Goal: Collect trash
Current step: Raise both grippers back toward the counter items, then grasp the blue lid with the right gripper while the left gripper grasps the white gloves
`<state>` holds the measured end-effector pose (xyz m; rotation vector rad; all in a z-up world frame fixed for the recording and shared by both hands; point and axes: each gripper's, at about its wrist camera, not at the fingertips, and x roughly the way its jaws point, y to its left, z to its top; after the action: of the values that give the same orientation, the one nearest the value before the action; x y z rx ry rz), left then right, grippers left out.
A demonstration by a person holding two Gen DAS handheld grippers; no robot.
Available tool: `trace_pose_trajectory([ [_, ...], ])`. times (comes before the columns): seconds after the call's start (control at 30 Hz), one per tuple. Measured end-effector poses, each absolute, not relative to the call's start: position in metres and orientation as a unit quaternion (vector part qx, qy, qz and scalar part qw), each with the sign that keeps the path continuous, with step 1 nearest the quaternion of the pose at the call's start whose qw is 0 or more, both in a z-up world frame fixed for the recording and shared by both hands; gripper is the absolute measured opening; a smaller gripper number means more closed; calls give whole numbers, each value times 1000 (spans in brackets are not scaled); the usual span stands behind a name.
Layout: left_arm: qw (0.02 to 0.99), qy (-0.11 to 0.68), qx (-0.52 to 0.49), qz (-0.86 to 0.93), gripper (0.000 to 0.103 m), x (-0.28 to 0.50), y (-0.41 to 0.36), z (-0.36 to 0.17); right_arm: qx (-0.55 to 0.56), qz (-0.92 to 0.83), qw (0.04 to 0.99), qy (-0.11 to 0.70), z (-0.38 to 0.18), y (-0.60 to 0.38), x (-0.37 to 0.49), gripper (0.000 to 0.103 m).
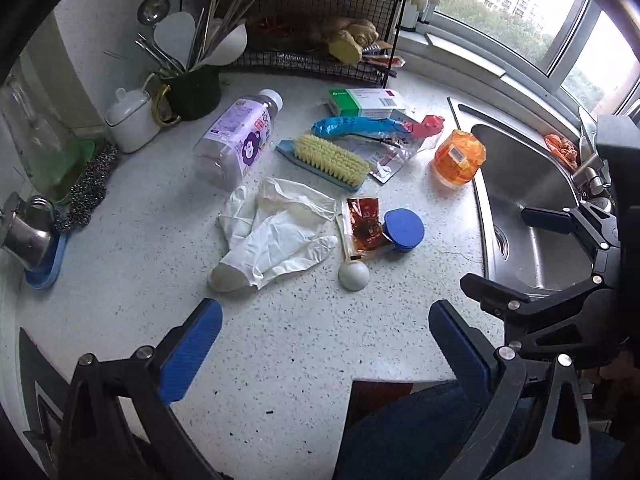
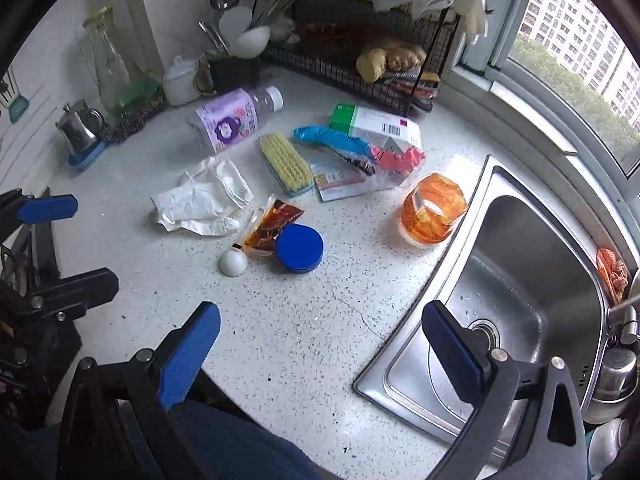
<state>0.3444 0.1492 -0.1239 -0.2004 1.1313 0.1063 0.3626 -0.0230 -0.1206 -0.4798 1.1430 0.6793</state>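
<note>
gloves (image 1: 276, 236), beyond open left tongs (image 1: 326, 344)

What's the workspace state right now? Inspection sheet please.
Surface: speckled white counter, hairline crack near the sink.
Job's things: crumpled white gloves, sauce packet, lying bottle, plastic wrapper, small box.
Clutter: scrub brush, blue lid, orange jar, white ball.
Grippers: left gripper and right gripper open, holding nothing.
Cables: nothing seen.
Surroundings: wire rack, window.
</note>
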Motion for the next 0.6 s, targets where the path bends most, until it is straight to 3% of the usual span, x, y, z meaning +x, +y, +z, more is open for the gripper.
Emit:
trace_pose_trajectory([
  [0.47,798,595,-90,9,103,393,170,-188,-276,300,700,586,-193,22,400,101],
  [0.6,795,598,-95,6,102,399,172,-196,-281,310,690,590,-200,25,403,89],
])
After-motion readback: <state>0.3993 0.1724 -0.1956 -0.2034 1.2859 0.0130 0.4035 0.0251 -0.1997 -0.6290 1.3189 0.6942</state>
